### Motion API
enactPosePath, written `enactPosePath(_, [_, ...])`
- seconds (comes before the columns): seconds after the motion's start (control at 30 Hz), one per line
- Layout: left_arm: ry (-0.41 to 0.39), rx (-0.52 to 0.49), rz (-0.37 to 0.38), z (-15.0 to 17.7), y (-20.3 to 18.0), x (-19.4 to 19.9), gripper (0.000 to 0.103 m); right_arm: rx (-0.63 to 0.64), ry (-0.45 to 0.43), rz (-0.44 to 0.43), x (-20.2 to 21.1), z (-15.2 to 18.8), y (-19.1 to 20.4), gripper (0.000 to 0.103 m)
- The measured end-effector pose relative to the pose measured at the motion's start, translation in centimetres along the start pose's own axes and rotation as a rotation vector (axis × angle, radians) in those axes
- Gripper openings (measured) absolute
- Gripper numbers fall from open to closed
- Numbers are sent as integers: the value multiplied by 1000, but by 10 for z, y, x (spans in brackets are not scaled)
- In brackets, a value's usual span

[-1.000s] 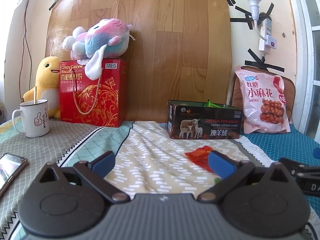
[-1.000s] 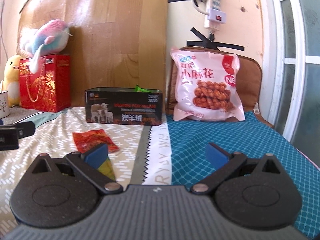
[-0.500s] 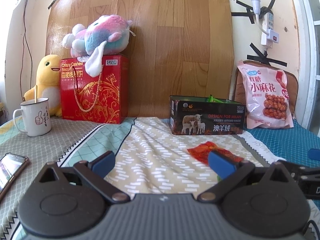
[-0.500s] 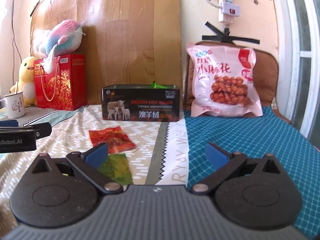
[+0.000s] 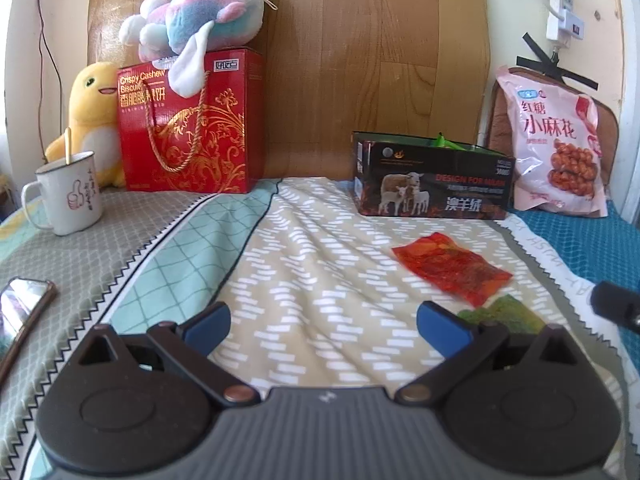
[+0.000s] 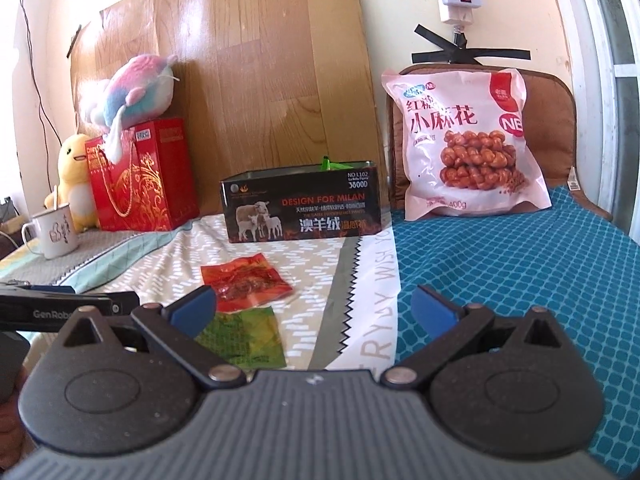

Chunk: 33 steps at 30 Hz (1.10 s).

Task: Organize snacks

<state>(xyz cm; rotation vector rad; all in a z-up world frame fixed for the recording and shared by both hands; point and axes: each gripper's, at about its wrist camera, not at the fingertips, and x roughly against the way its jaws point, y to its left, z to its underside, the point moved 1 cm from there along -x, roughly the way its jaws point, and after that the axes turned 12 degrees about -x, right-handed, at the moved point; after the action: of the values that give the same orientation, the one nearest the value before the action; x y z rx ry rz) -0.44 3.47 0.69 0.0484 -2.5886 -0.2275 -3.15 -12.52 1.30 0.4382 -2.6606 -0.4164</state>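
A red snack packet (image 5: 452, 268) (image 6: 246, 282) lies flat on the patterned cloth, with a green packet (image 5: 502, 316) (image 6: 244, 336) just in front of it. Behind them stands an open black box with sheep on it (image 5: 432, 186) (image 6: 302, 208); something green sticks out of its top. My left gripper (image 5: 324, 330) is open and empty, left of the packets. My right gripper (image 6: 314, 308) is open and empty, its left finger just over the near edge of both packets. A big pink snack bag (image 5: 556, 148) (image 6: 466, 144) leans on a brown cushion at the back right.
A red biscuit gift box (image 5: 192, 128) with a plush toy (image 5: 200, 8) on top, a yellow plush duck (image 5: 90, 108) and a white mug (image 5: 68, 198) stand at the back left. A phone (image 5: 20, 304) lies near the left edge. A wooden board backs the bed.
Both grippers have risen and tilted downward, so the packets and box now sit higher and clearer in view. The green packet has come into sight. Nothing was grasped.
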Motion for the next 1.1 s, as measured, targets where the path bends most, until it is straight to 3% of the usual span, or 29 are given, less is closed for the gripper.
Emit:
enactPosePath(0.23, [3, -50, -48, -2, -7, 1, 103, -12, -13, -12, 2, 0, -1, 103])
enactPosePath(0.63, [38, -26, -30, -1, -3, -5, 103, -6, -11, -13, 2, 1, 0, 103])
enactPosePath(0.93, [43, 0, 2, -1, 1, -6, 103, -1, 4, -21, 0, 1, 0, 103])
enactPosePath(1.1, [31, 43, 75, 0, 9, -6, 103, 15, 23, -46, -1, 1, 2, 103])
